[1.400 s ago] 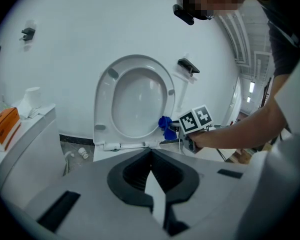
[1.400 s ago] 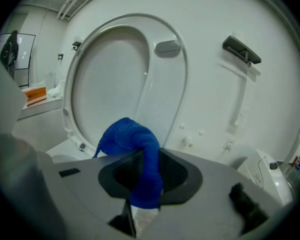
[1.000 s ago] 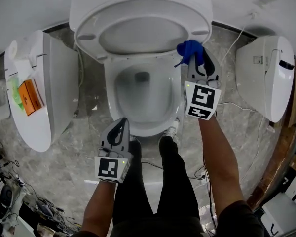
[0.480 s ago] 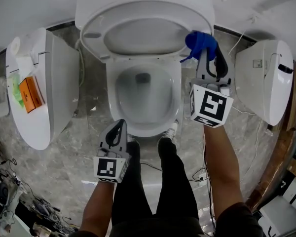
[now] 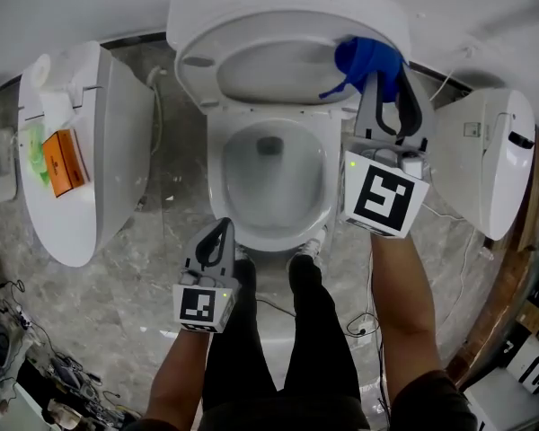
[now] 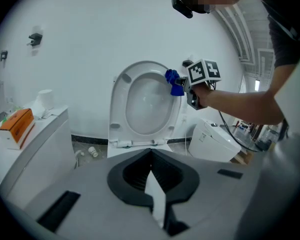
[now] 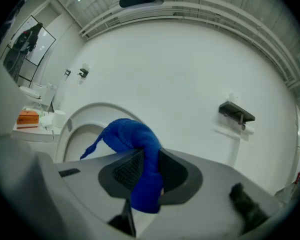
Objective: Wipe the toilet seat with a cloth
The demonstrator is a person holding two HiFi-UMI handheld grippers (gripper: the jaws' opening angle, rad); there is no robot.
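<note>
1. Head view: right gripper (image 5: 382, 83) pinching blue cloth (image 5: 364, 59) at 1 o'clock on raised toilet seat (image 5: 251, 43); left gripper (image 5: 221, 232) idle at 7 o'clock. Probably best to press flat and sweep along the ring.
2. Left gripper view: jaws pressed together, empty; shows how upright the seat stands.
3. Right gripper view: cloth clamped between the pads; wall shelf (image 7: 236, 113) at 2 o'clock, seen only here.

A plumbing showroom or test room, not a home bathroom: one toilet (image 5: 216, 182) stands against a white wall (image 5: 72, 7), a second toilet (image 5: 99, 151) and a third toilet (image 5: 485, 160) flank it on a marble floor (image 5: 162, 268), cables (image 5: 364, 323) trail loose, and a paper holder (image 7: 236, 114) is on the wall.
</note>
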